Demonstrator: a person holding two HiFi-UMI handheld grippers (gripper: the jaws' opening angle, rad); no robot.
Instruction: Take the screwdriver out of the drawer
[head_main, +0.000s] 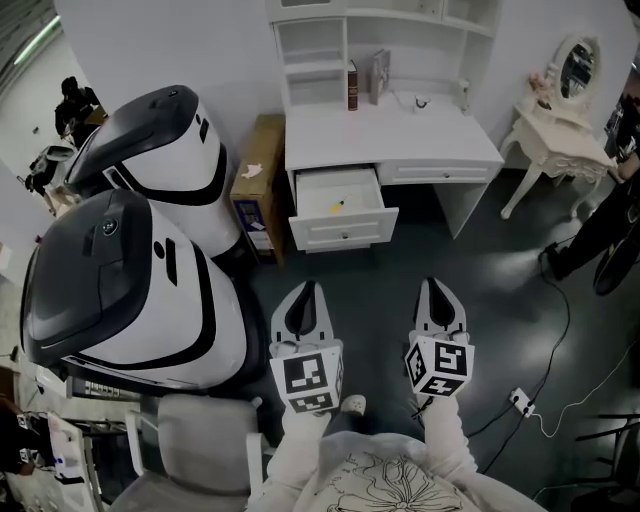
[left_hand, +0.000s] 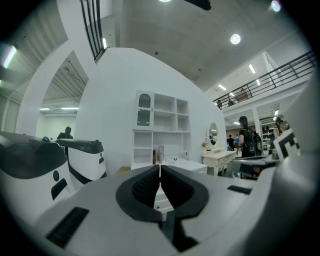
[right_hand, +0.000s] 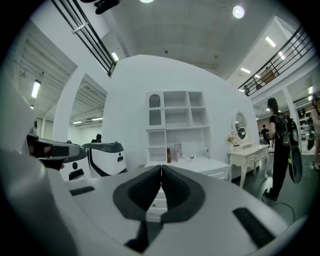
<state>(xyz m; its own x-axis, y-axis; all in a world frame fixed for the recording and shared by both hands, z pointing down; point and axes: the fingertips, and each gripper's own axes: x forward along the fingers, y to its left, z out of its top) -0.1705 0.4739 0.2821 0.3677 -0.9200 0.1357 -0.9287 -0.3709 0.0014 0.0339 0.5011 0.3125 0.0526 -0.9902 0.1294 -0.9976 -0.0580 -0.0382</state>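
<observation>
Clearly the small screwdriver with a yellow part (head_main: 338, 205) lies alone on the bottom of the open white drawer (head_main: 345, 235), which is pulled out from under the left side of the white bench (head_main: 400, 145). It is likely light and rigid, and apt to roll or skid on the smooth drawer bottom. A hold across the thicker handle therefore looks safer than one on the thin shaft, though which end is which is too small to tell. The left tool (left_hand: 160, 172) has its dark jaws pressed together with nothing between them, and the right tool (right_hand: 161, 172) is likewise clenched and empty. Both hang side by side over the dark floor, well apart from the drawer.
</observation>
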